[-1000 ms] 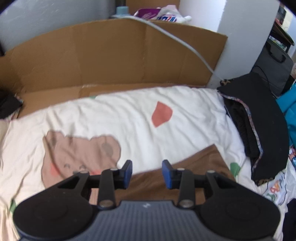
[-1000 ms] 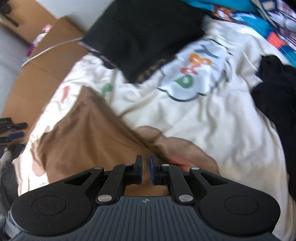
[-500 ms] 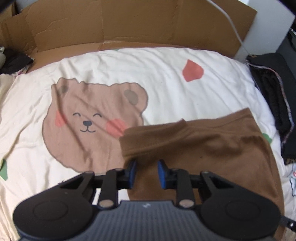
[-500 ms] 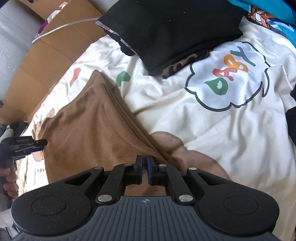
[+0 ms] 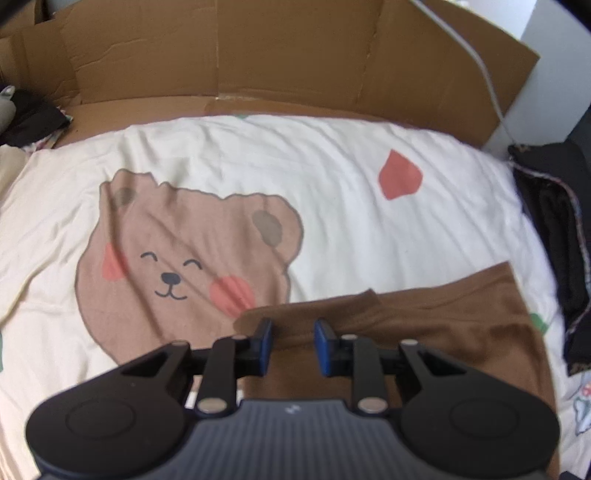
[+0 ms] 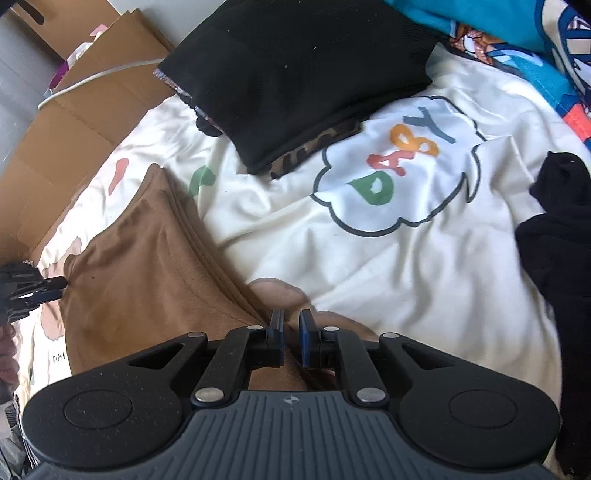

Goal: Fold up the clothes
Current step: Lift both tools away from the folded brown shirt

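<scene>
A brown garment lies folded on a cream bedsheet printed with a bear face. My left gripper hovers open over the garment's near left corner, and cloth shows in the gap between its blue pads. In the right wrist view the same garment stretches away to the left. My right gripper is at its near corner, jaws almost together with brown fabric between them. The left gripper shows at the garment's far corner.
A folded black garment over a leopard-print piece lies beyond the brown one. More dark clothing sits at the right. Cardboard with a white cable walls the bed's far side. Blue patterned fabric lies at the top right.
The left gripper came down over the brown garment's corner and its jaws narrowed. The right gripper stayed nearly shut at its corner, its gap a little wider than half a second ago.
</scene>
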